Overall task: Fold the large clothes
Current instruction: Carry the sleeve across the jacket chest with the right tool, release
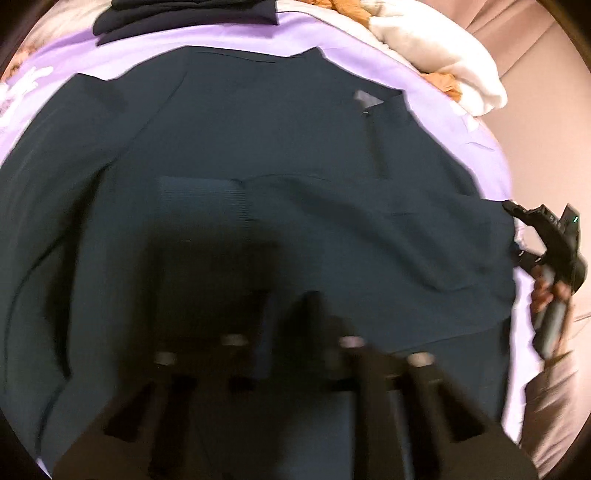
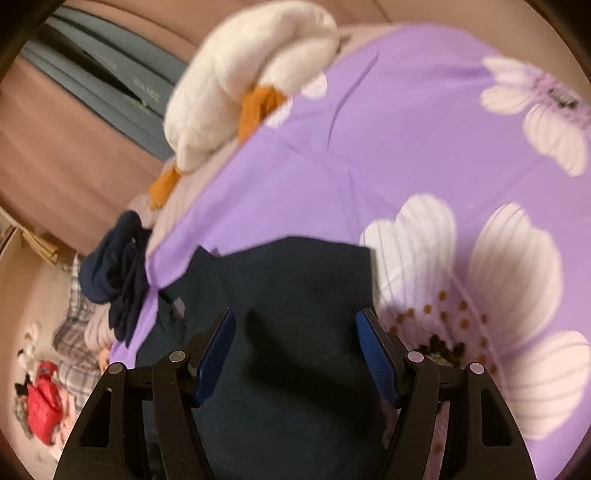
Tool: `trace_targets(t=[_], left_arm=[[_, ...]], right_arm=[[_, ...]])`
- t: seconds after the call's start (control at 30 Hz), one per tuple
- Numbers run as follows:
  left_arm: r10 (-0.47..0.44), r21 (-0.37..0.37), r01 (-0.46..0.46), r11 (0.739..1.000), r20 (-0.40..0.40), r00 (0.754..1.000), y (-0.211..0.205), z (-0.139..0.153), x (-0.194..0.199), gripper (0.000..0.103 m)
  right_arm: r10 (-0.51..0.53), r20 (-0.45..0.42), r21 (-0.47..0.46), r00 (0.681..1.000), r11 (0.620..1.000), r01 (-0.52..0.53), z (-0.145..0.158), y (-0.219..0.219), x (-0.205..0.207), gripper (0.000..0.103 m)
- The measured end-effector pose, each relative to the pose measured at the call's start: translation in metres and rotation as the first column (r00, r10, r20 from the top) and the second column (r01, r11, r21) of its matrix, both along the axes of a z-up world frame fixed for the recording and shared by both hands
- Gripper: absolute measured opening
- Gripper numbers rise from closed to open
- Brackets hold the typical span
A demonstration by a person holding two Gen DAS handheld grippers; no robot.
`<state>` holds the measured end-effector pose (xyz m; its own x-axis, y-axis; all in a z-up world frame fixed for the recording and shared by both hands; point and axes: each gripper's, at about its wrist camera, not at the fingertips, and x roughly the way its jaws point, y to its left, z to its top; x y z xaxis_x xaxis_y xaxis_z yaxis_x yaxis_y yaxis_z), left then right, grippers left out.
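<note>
A large dark teal garment (image 1: 258,147) lies spread flat on a purple flowered bedsheet (image 1: 369,55), its ribbed cuff (image 1: 207,199) near the middle. My left gripper (image 1: 290,306) hangs blurred just over the garment's near part, jaws close together. The blur hides whether cloth is pinched. In the right wrist view my right gripper (image 2: 295,314) stands open above one end of the garment (image 2: 295,269). Its blue pads (image 2: 218,350) are well apart and press on nothing. The left wrist view also shows the right gripper (image 1: 517,229) at the garment's right edge, held by a hand (image 1: 546,291).
A white and orange plush toy (image 2: 240,85) lies at the bed's far edge. Folded dark clothes (image 1: 184,14) sit at the far side and a navy heap (image 2: 118,273) at the sheet's left edge. Plaid cloth (image 2: 74,350) and a red item (image 2: 44,402) lie beyond it.
</note>
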<state>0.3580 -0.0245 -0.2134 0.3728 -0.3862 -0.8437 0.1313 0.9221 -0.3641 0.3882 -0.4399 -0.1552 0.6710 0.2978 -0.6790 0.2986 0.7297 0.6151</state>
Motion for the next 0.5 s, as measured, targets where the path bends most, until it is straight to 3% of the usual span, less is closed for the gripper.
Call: trace_targets(t=[0.03,0.07,0.13,0.23,0.33,0.4,0.5], left_arm=[[-0.004,-0.014,0.004,1.000,-0.001,1.000,0.003,0.000,-0.002,0.010],[-0.006,-0.023,0.006,1.000,-0.004,1.000,0.005,0.000,-0.001,0.010],[-0.010,-0.033,0.010,0.999,-0.013,1.000,0.008,0.000,0.000,0.010],[-0.007,-0.020,0.006,1.000,-0.014,1.000,0.008,-0.001,0.000,0.010],[-0.008,-0.021,0.008,1.000,-0.017,1.000,0.012,-0.001,-0.001,0.010],[-0.006,-0.040,0.005,0.999,-0.024,1.000,0.012,0.000,-0.002,0.010],[0.009,-0.068,-0.012,0.998,-0.040,0.999,0.009,-0.001,0.005,0.010]], right_arm=[[0.015,-0.009,0.012,1.000,1.000,-0.015,-0.002,-0.006,-0.006,0.045],[0.027,-0.009,0.011,1.000,1.000,-0.027,-0.002,-0.005,-0.006,0.021],[0.009,-0.002,-0.087,1.000,0.996,-0.009,0.003,-0.001,-0.005,0.014],[-0.061,-0.050,-0.144,0.997,0.988,0.053,-0.007,-0.005,-0.001,0.013],[-0.069,-0.097,-0.169,0.993,0.984,0.051,-0.011,-0.003,0.000,0.017],[-0.106,-0.054,-0.184,0.993,0.978,0.095,0.006,-0.006,-0.010,0.037],[-0.093,0.087,-0.247,0.992,0.962,0.112,0.043,0.000,-0.033,0.040]])
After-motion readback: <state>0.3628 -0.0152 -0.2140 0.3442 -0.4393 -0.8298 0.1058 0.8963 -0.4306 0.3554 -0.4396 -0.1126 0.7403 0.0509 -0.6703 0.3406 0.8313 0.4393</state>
